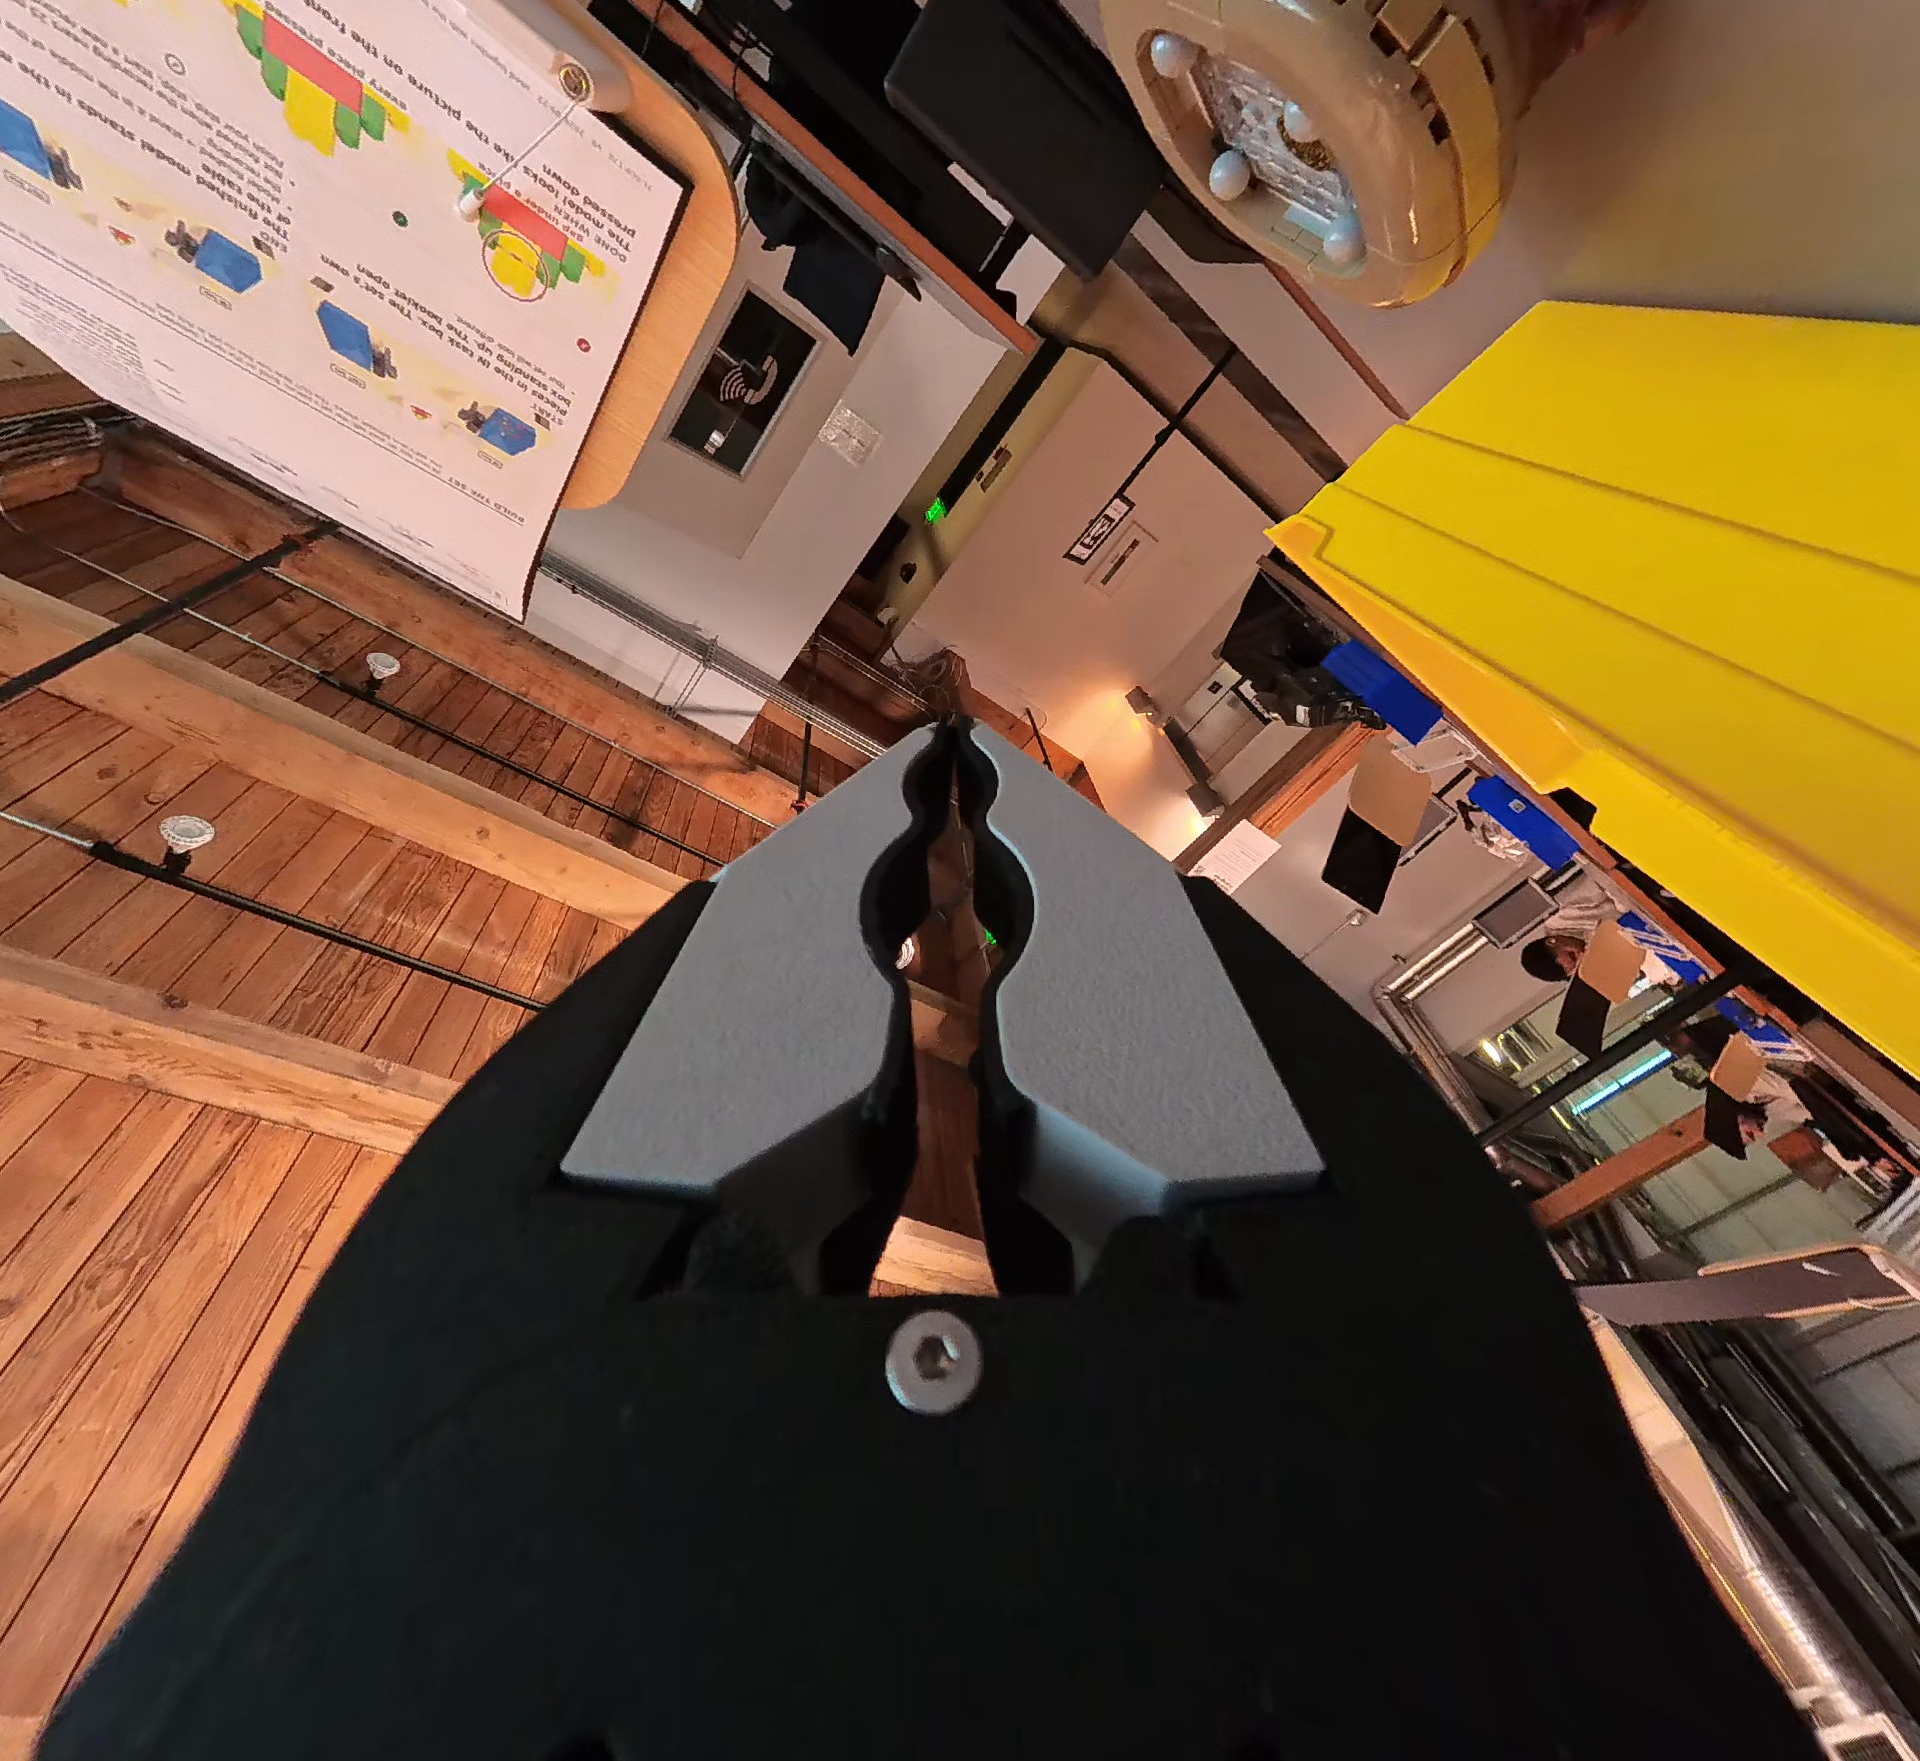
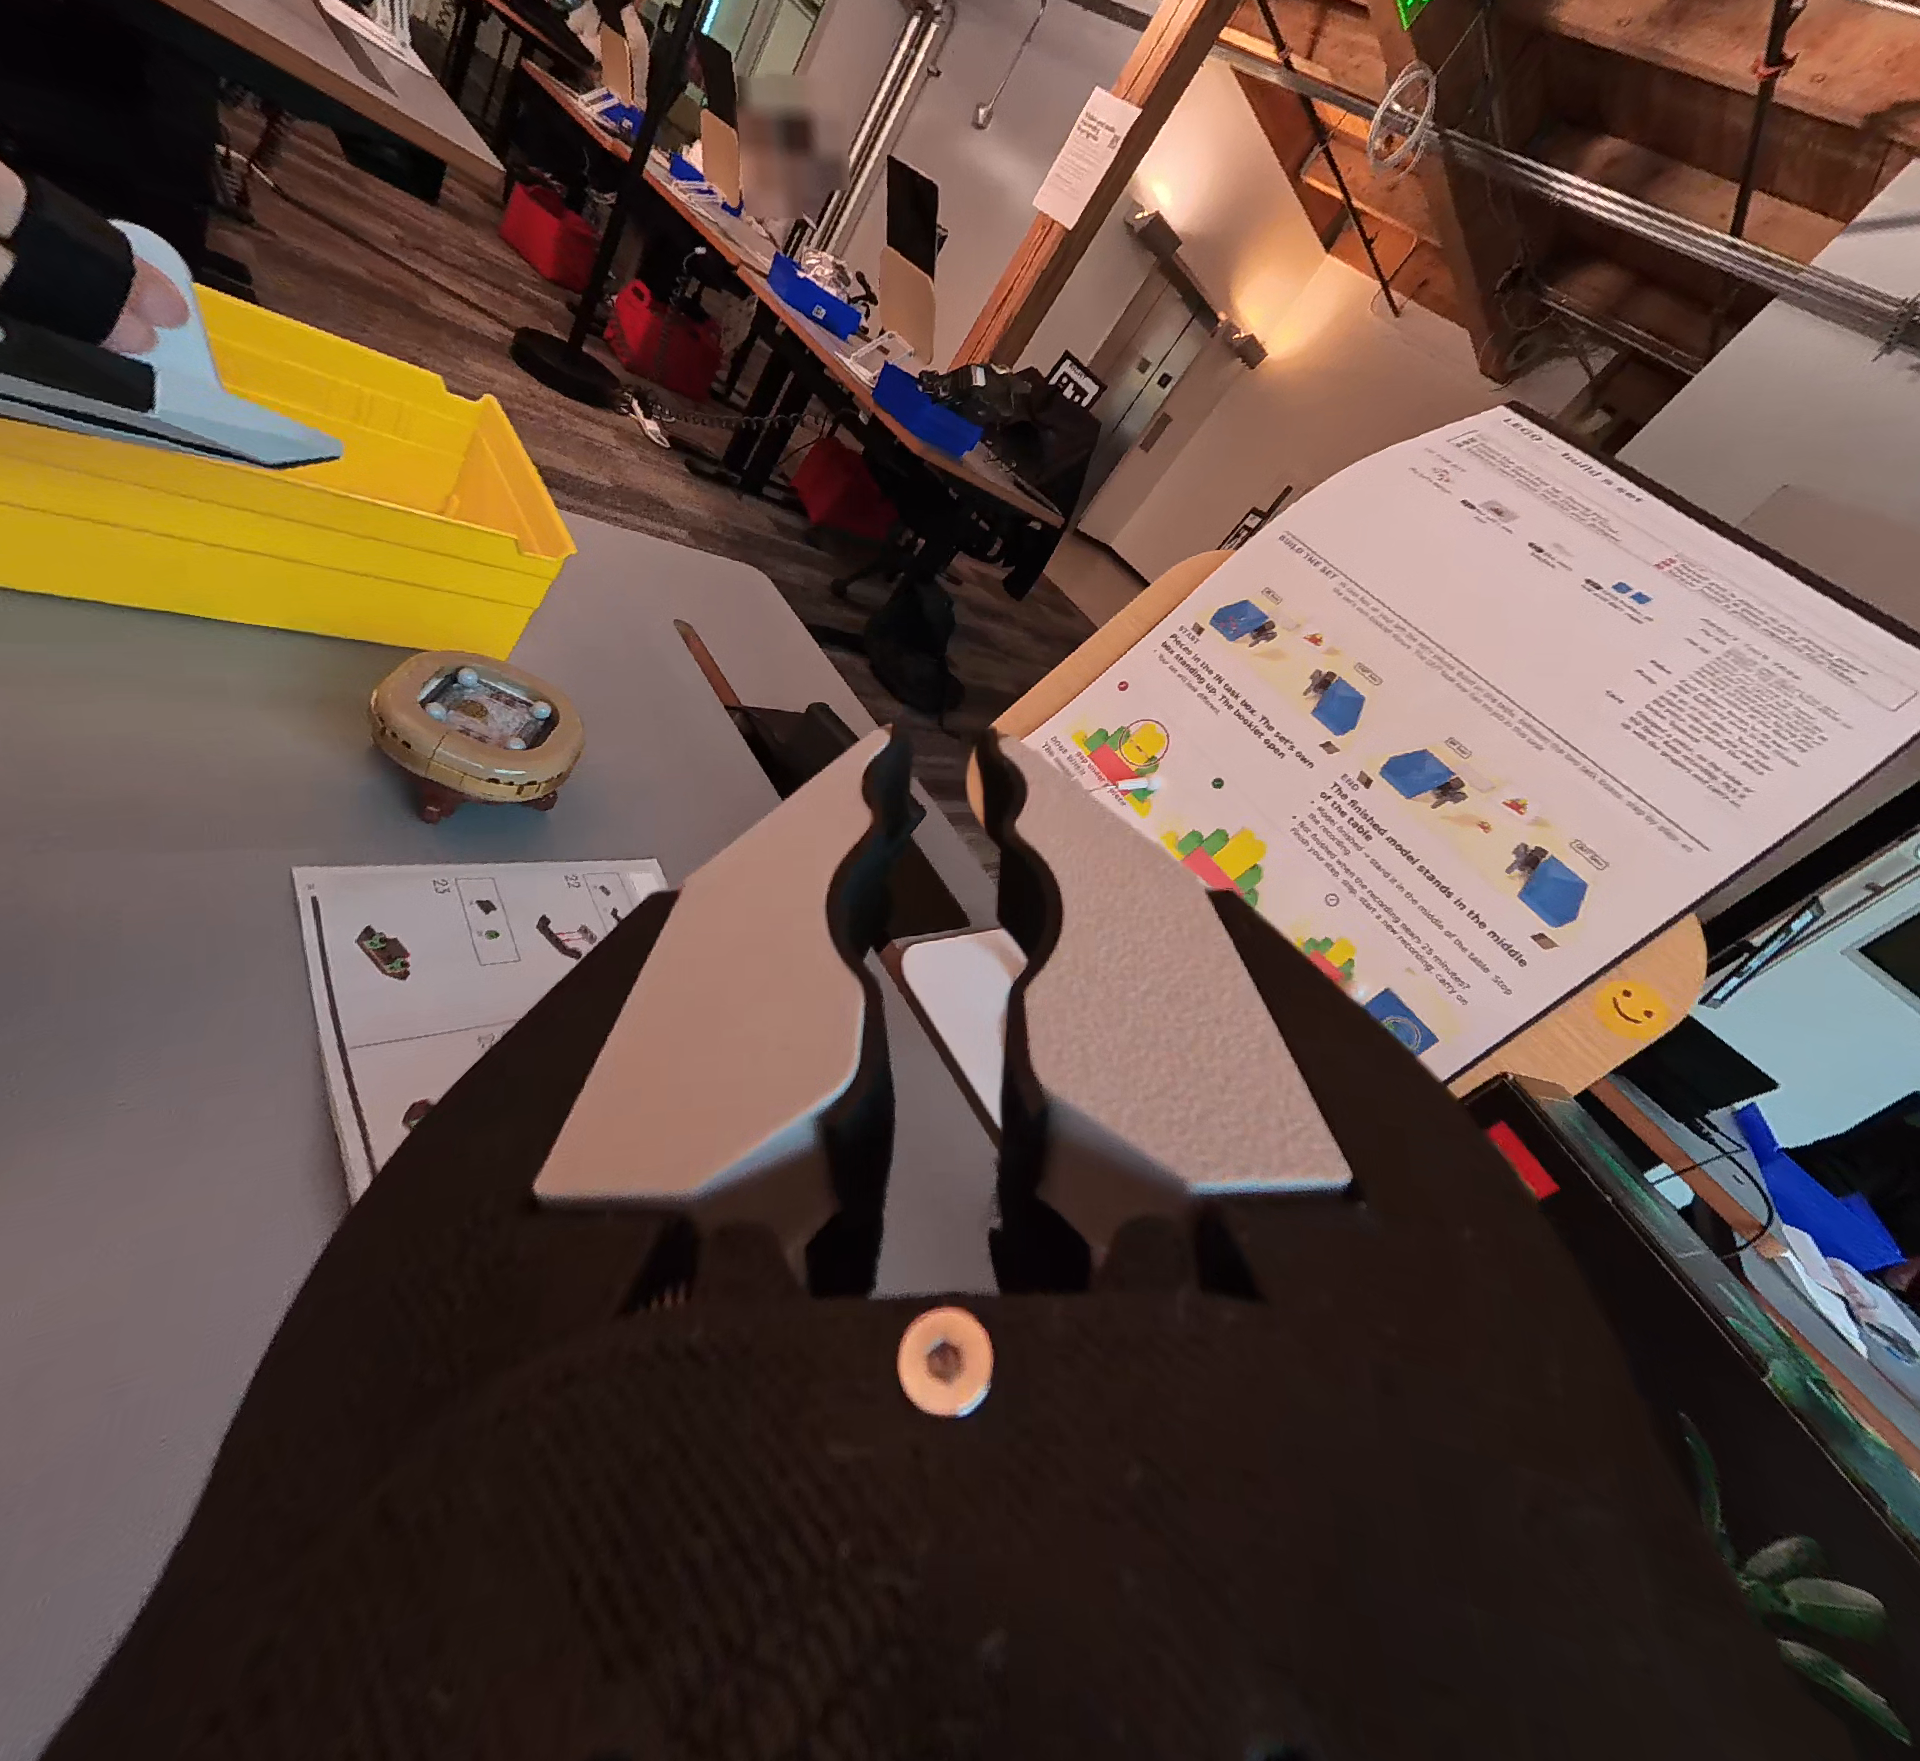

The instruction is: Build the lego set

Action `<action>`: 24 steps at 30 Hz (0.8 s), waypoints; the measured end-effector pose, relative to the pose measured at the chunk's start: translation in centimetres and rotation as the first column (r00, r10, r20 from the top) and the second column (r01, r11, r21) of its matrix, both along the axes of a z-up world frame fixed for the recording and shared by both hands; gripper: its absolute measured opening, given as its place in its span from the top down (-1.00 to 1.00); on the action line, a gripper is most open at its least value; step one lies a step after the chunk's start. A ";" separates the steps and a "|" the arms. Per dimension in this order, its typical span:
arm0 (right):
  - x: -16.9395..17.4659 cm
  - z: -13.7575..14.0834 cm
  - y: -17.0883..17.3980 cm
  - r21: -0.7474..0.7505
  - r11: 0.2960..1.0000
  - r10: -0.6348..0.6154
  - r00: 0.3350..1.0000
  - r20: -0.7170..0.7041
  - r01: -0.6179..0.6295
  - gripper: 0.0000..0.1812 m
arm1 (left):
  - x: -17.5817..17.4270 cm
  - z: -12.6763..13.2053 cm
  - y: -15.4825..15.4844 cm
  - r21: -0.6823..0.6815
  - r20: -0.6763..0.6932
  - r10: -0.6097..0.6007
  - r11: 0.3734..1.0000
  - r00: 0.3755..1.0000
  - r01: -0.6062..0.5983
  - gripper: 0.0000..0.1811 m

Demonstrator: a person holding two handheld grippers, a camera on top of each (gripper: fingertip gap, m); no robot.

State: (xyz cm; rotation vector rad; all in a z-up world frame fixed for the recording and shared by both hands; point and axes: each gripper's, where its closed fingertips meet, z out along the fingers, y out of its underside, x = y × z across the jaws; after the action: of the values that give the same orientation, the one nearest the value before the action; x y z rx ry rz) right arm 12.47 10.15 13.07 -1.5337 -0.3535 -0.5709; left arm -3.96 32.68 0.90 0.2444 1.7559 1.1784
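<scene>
The lego model (image 2: 473,735) is a round tan build with a pale studded centre and brown feet, standing on the grey table (image 2: 156,880). It shows upside down at the top of the left wrist view (image 1: 1299,70). My left gripper (image 1: 954,726) is shut with its tips touching, empty, raised and pointing at the wooden ceiling. It also shows in the right wrist view (image 2: 312,449), held by a gloved hand over the yellow bin (image 2: 312,527). My right gripper (image 2: 940,755) is open with a narrow gap, empty, held above the table to the right of the model.
An open instruction booklet (image 2: 447,963) lies in front of the model. A printed instruction poster on a wooden board (image 2: 1455,745) stands to the right and also shows in the left wrist view (image 1: 312,153). The yellow bin (image 1: 1662,620) stands behind the model. Other tables with blue bins stand farther back.
</scene>
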 end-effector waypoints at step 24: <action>-0.2 -0.2 -0.4 -0.014 1.000 0.013 1.000 0.023 -0.013 0.93 | -0.6 0.2 0.9 0.002 0.004 0.035 0.999 0.999 -0.035 1.00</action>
State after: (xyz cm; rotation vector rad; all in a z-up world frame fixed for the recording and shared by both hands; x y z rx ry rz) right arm 12.32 9.75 12.92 -1.5380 -0.3854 -0.5777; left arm -4.51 33.58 1.13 0.2131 1.7619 1.2050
